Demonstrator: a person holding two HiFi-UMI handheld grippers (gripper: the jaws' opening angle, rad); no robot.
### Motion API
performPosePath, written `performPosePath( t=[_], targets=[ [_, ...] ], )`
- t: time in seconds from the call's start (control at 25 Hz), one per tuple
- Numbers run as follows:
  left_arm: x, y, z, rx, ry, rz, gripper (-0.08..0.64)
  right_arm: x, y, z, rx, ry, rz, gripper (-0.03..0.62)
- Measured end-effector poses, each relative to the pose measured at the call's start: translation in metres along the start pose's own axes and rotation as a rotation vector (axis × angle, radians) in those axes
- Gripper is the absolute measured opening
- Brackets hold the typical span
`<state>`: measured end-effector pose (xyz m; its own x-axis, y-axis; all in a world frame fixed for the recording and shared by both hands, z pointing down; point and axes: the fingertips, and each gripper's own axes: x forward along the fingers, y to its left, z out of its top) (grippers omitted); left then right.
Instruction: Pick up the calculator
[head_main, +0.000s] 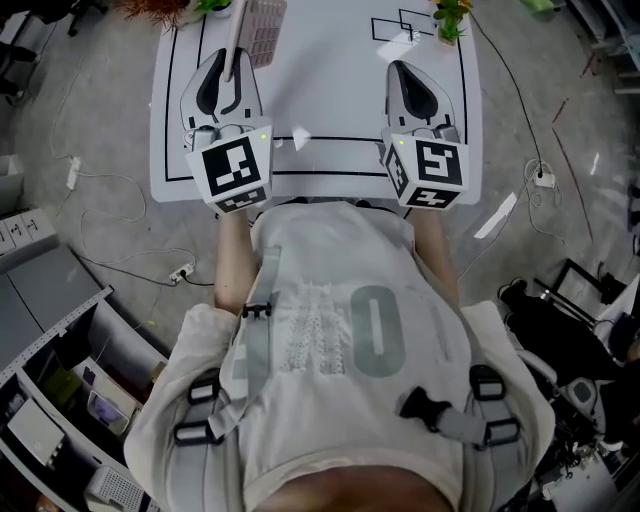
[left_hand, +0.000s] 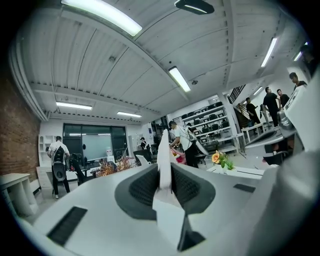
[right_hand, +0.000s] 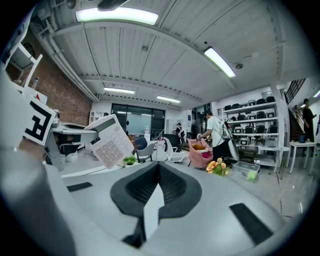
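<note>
The calculator (head_main: 256, 30) is white with rows of pale keys. It stands tilted above the white table (head_main: 330, 90), and my left gripper (head_main: 226, 72) is shut on its lower edge. In the left gripper view it shows edge-on as a thin white slab (left_hand: 163, 155) clamped between the dark pads (left_hand: 142, 187). The right gripper view shows its key face (right_hand: 110, 141) raised at the left. My right gripper (head_main: 400, 68) hovers over the table's right half, jaws together with nothing between them (right_hand: 159, 169).
Black outlines are drawn on the table top. A small potted flower (head_main: 450, 20) stands at its far right corner. Cables and a power strip (head_main: 180, 272) lie on the floor to the left. People stand in the room beyond (left_hand: 182, 142).
</note>
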<state>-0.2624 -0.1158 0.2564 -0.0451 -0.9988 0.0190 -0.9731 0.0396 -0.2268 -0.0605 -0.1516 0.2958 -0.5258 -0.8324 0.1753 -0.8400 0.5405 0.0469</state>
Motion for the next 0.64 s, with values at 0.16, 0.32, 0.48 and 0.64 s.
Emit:
performPosePath(
  t=[0.16,0.32,0.48,0.64],
  targets=[
    [-0.002,-0.001,0.004,-0.007,-0.009,-0.004,0.081,-0.005,-0.002,-0.001,0.005,0.002,-0.008,0.008],
    [-0.002,-0.004,0.002,-0.012,-0.008,-0.009,0.081,-0.009,-0.004,-0.005,0.006,0.007,-0.012,0.008],
    [-0.001,-0.006,0.002,-0.009,-0.010,-0.013,0.080,-0.011,-0.008,-0.005,0.003,0.005,-0.021,0.008],
    [-0.001,-0.008,0.007,-0.011,-0.017,-0.018,0.081,-0.013,-0.013,-0.003,0.000,0.005,-0.032,0.008]
  ],
)
